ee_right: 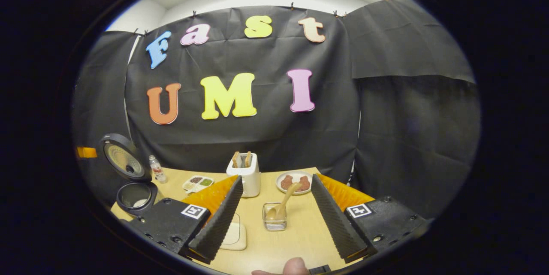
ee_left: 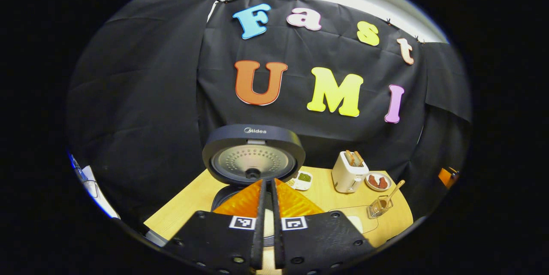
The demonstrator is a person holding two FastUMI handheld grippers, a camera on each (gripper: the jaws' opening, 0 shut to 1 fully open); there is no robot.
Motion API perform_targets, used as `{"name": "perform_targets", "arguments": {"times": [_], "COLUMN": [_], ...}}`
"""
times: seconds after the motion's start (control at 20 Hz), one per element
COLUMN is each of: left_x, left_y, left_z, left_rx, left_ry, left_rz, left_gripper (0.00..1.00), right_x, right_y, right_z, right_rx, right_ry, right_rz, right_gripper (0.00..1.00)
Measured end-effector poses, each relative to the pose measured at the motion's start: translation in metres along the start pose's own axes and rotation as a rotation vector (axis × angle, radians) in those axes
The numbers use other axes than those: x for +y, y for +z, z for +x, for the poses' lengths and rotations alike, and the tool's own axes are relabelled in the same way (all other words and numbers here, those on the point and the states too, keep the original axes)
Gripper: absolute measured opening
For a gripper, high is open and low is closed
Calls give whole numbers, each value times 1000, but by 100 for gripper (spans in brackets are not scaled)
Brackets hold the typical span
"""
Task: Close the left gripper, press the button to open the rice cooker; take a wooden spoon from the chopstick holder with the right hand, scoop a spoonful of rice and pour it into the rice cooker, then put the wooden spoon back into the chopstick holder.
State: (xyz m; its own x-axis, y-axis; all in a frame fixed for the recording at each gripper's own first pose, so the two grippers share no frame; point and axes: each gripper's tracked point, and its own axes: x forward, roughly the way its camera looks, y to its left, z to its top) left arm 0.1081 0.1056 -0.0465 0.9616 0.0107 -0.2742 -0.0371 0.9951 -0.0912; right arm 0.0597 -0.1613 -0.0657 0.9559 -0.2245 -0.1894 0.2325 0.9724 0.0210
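Observation:
The rice cooker (ee_left: 253,155) stands open, its round lid raised upright behind the pot (ee_left: 223,195). My left gripper (ee_left: 266,182) is shut on nothing, fingers pressed together just in front of and above the pot. In the right gripper view the cooker (ee_right: 136,195) sits at the far left, lid (ee_right: 123,161) up. A wooden spoon (ee_right: 286,197) leans in the clear chopstick holder (ee_right: 274,220) on the table. My right gripper (ee_right: 276,178) is open, hovering with the holder and spoon between its spread fingers, some way off. The spoon (ee_left: 394,190) and holder (ee_left: 379,207) also sit right of the left gripper.
A white toaster (ee_right: 244,174) with bread, a plate of brown food (ee_right: 296,180), a sectioned dish (ee_right: 198,182) and a small bottle (ee_right: 158,168) stand along the back of the wooden table (ee_right: 296,236). A pale flat tray (ee_right: 235,233) lies near the right gripper's left finger.

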Motion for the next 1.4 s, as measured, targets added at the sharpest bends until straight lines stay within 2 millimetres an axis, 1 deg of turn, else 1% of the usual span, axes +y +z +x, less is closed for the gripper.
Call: {"name": "perform_targets", "arguments": {"times": [0.05, 0.15, 0.2, 0.25, 0.3, 0.35, 0.5, 0.65, 0.7, 0.9, 1.05, 1.15, 1.25, 1.3, 1.35, 1.4], "left_x": [-5, -8, -4, -5, -8, -13, -22, -37, -40, -52, -64, -71, -79, -84, -89, -94], "left_y": [-2, -5, -3, -4, -4, -5, -5, -5, -6, -6, -11, -12, -15, -18, -21, -23], "left_z": [-3, -5, -5, -11, -13, -14, -17, -16, -14, 5, 25, 38, 50, 56, 62, 68], "left_rx": [-8, -27, -37, -46, -52, -54, -65, -59, -56, -38, 4, 24, 46, 62, 76, 87], "left_ry": [-10, 9, 40, 49, 49, 46, 43, 28, 31, 44, 42, 42, 45, 47, 50, 49], "left_rz": [3, 26, 39, 43, 39, 35, 29, -1, -2, 5, 5, 7, 15, 18, 19, 17], "left_gripper": [22, 61, 81, 100, 100, 96, 94, 95, 94, 95, 95, 95, 95, 95, 95, 95], "right_x": [-1, -4, -5, -6, -8, -10, -12, -5, -8, -22, -32, -30, -28, -25, -22, -21], "right_y": [-2, -7, -9, -13, -17, -23, -43, -74, -87, -134, -158, -172, -183, -186, -189, -193], "right_z": [1, 6, 10, 16, 23, 31, 63, 102, 116, 175, 206, 225, 241, 247, 252, 258], "right_rx": [10, 25, 33, 43, 63, 84, 156, 262, 298, 417, 475, 502, 531, 541, 548, 554], "right_ry": [6, 20, 28, 35, 42, 50, 74, 146, 153, 118, 119, 132, 152, 168, 186, 196], "right_rz": [-5, -9, -12, -13, -9, 0, 15, 33, 52, 137, 148, 159, 190, 202, 208, 210], "right_gripper": [100, 100, 100, 100, 100, 100, 100, 100, 100, 100, 100, 100, 95, 89, 80, 78]}}
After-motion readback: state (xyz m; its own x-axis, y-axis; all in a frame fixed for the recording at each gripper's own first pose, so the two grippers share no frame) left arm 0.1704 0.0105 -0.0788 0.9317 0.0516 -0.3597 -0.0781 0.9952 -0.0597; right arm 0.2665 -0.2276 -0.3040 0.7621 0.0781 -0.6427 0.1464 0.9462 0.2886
